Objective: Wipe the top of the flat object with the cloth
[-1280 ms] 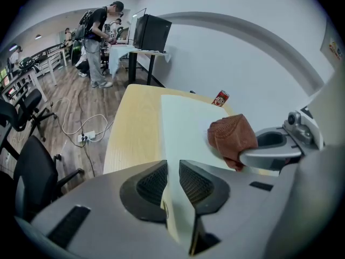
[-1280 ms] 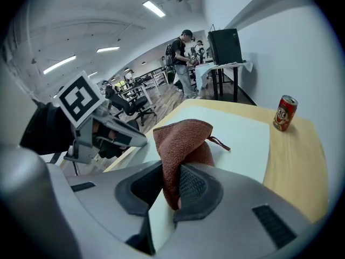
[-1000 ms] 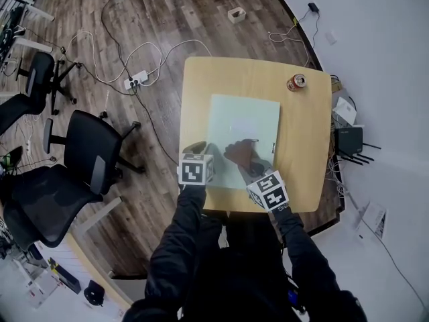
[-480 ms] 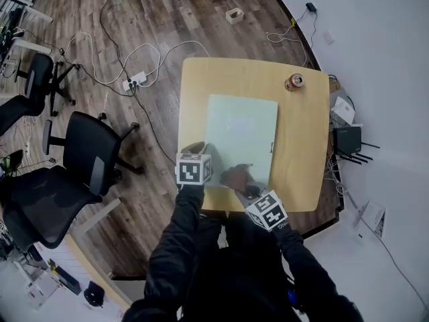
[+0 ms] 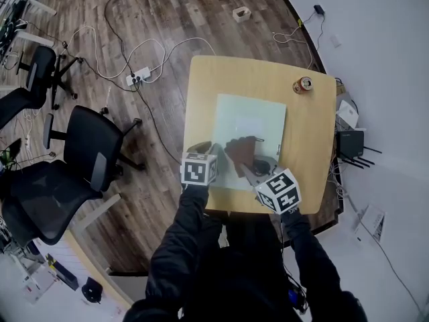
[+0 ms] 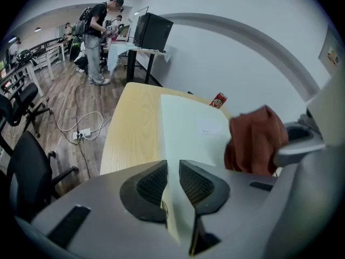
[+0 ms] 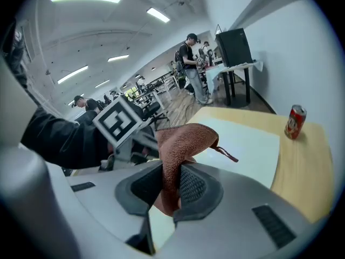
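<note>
Jaws on the right gripper (image 7: 171,185) are clamped hard on a fold of the rust-brown cloth (image 7: 186,139). Most of it is bunched up past the pads, with a thin tag dangling off the side. On the left gripper (image 6: 172,182) the jaws are pinched together on the near left edge of the flat object (image 6: 188,128), a pale green board, so that hand is basically the hold-down.

From the head view the cloth (image 5: 242,151) sits over the near middle of the board (image 5: 251,116), which lies flat in the middle of the wooden table (image 5: 310,136). I honestly can't tell if the cloth is pressing down or just skimming the surface.

My take on doing the wipe properly:
- Tilt the right gripper so the loose bunch of cloth drags on the board, not the jaw tips.
- Run long overlapping strokes from near to far, working across to the right edge.
- Don't loosen the left clamp, or the board will probably slide on the table.

The soda can (image 5: 303,84) is at the far right corner, well apart from the board, so it shouldn't get in the way.
</note>
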Motion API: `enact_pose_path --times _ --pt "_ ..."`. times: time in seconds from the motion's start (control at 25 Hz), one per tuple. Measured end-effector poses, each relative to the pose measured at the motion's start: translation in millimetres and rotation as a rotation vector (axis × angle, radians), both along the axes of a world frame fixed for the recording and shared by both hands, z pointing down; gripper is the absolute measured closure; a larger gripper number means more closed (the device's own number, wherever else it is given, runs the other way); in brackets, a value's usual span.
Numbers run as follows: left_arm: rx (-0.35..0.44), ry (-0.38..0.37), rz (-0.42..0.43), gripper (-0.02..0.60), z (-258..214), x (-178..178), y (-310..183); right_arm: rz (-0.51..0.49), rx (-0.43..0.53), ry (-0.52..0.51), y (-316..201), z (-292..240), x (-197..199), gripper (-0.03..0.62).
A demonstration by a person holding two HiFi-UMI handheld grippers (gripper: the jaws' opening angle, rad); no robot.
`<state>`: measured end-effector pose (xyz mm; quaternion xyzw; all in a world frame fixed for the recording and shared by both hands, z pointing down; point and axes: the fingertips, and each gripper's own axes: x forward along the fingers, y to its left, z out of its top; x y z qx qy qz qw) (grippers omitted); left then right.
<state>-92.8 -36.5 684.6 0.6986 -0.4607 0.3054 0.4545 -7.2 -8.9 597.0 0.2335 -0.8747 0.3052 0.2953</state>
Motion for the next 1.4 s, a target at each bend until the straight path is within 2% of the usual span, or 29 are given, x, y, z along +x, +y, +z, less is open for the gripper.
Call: enact_pose_path --times 0.24,0.44,0.64,1.12,1.28,1.4 --pt "-0.015 0.028 0.026 0.492 -1 1 -1 0.079 0.095 -0.003 -112 -5 -33 0.52" --pt "-0.021 0.051 0.043 0.492 1 -1 -1 0.088 0.09 0.055 -153 20 -59 0.52" --pt "-0.022 0.057 0.039 0.492 3 -2 -2 0.05 0.016 0.099 -131 52 -68 0.519" --pt "-0.02 0.067 0.035 0.492 2 -7 0 0.056 -0.082 0.057 -53 61 -66 0.52" --pt "-0.02 0.069 0.035 0.492 2 -8 -1 0.106 -0.124 0.043 -30 61 -62 0.52" --pt "-0.014 0.078 0.045 0.492 3 -6 0 0.197 -0.162 0.025 -14 62 -57 0.519"
